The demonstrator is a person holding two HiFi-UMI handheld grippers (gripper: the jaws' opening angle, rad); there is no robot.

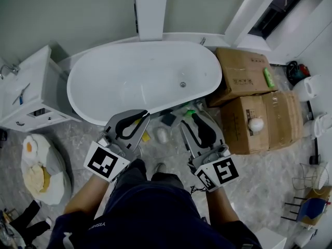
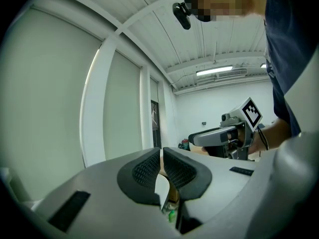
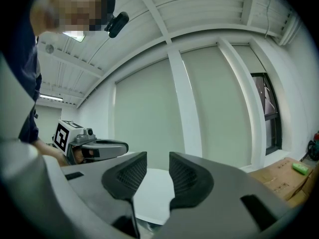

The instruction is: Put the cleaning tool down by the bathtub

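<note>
left: grey left gripper [image 2: 162,151] all but closed, empty; right: grey right gripper [image 3: 158,159] parted, empty | tool: small white cleaning tool [image 1: 162,135] on floor just beside white oval bathtub [image 1: 104,74]

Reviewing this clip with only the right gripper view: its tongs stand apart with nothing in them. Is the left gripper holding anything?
Observer: No; the left gripper view shows the left gripper with tongs together, nothing between them.
Operator: Where is the cleaning gear?
Observer: The head view shows small things on the floor beside the bathtub, among them a white object and a green-topped object; which is the tool, I cannot tell.
</note>
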